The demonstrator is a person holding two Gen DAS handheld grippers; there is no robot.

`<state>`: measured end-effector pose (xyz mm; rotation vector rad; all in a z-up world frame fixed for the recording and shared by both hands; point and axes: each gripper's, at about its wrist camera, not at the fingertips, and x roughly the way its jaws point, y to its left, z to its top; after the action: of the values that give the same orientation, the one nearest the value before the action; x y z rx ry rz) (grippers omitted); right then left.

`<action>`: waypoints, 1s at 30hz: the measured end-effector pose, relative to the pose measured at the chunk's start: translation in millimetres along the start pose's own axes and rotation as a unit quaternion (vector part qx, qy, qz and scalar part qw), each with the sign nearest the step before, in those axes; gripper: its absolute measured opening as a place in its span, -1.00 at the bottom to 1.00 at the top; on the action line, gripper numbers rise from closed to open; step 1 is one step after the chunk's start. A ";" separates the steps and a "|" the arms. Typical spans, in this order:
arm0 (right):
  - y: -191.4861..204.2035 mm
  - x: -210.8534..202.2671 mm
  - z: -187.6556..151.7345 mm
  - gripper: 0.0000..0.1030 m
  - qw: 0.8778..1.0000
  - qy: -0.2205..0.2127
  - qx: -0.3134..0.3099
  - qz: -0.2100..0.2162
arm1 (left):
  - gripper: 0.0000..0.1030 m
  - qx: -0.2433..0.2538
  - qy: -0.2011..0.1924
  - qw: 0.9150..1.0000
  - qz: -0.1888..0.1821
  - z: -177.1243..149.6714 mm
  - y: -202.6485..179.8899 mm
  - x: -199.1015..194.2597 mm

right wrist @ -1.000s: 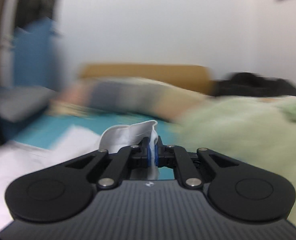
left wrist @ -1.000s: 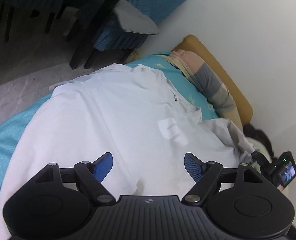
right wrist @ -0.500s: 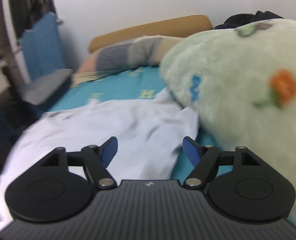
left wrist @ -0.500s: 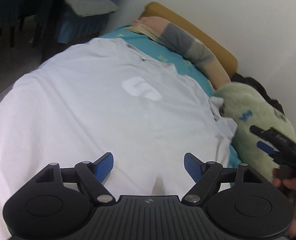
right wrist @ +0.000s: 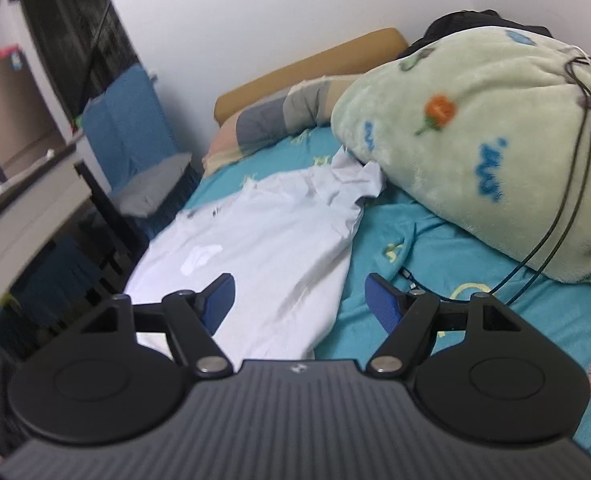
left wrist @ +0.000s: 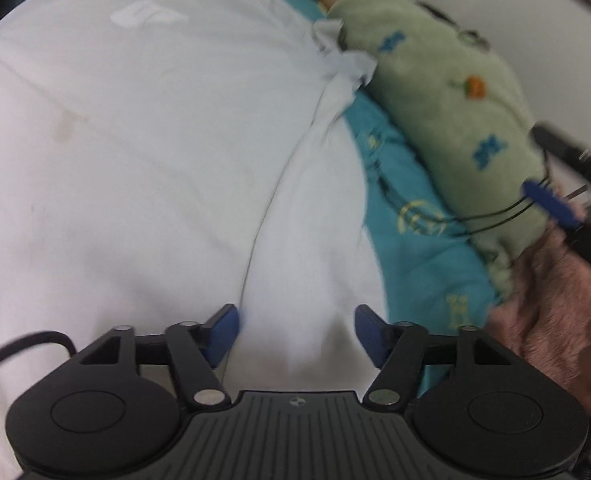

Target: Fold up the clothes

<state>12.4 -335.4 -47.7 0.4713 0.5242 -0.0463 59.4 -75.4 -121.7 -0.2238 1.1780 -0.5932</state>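
Note:
A white T-shirt [left wrist: 143,128] lies spread flat on the teal bed sheet [left wrist: 407,200], chest logo up and collar at the far end. Its right sleeve [left wrist: 347,60] is crumpled against a green blanket. My left gripper [left wrist: 295,326] is open and empty, low over the shirt's lower right part. My right gripper [right wrist: 299,300] is open and empty, hovering above the shirt's [right wrist: 255,248] right edge and the sheet [right wrist: 407,240]. It also shows at the right edge of the left wrist view [left wrist: 551,200].
A bulky green blanket [right wrist: 475,148] with a black cable [right wrist: 555,232] over it lies along the bed's right side. A striped pillow [right wrist: 279,120] and tan headboard [right wrist: 307,72] are at the far end. A blue chair [right wrist: 131,132] and desk [right wrist: 27,200] stand left of the bed.
My right gripper let go of the sleeve, opened and drew back along the shirt's right side. My left gripper moved right and down toward the shirt's lower right part, still open.

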 end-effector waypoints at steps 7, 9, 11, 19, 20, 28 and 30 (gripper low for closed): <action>-17.9 -3.8 4.2 0.43 0.999 -0.009 0.039 0.009 | -0.94 0.024 -0.010 1.000 -0.002 -1.2 -20.7 1.4; -22.1 -7.4 4.9 0.43 0.999 -0.017 0.045 0.015 | -0.95 0.047 -0.019 0.999 -0.019 0.1 -44.4 -3.8; -27.0 -12.6 7.5 0.43 0.998 -0.029 0.052 0.018 | -0.95 0.063 -0.014 0.997 -0.041 -4.5 -71.5 -2.2; -59.8 -22.8 30.2 0.43 0.998 -0.048 0.036 0.022 | -0.93 0.091 0.040 0.995 -0.014 -27.4 -135.1 76.5; -65.3 -22.9 30.7 0.46 0.998 -0.048 0.034 0.022 | -0.92 0.090 0.050 0.995 -0.006 -31.0 -131.6 83.4; -81.0 9.8 30.0 0.47 0.990 0.004 0.106 0.094 | 0.09 0.085 0.057 0.994 -0.036 -1.4 -93.2 47.2; -76.5 27.1 35.6 0.47 0.988 0.010 0.112 0.108 | 0.26 0.090 0.041 0.995 -0.028 11.6 -78.6 25.3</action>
<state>40.3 -417.5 -66.2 0.7472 0.4873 0.1083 51.4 -155.7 -101.1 -0.0802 1.1923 -0.7591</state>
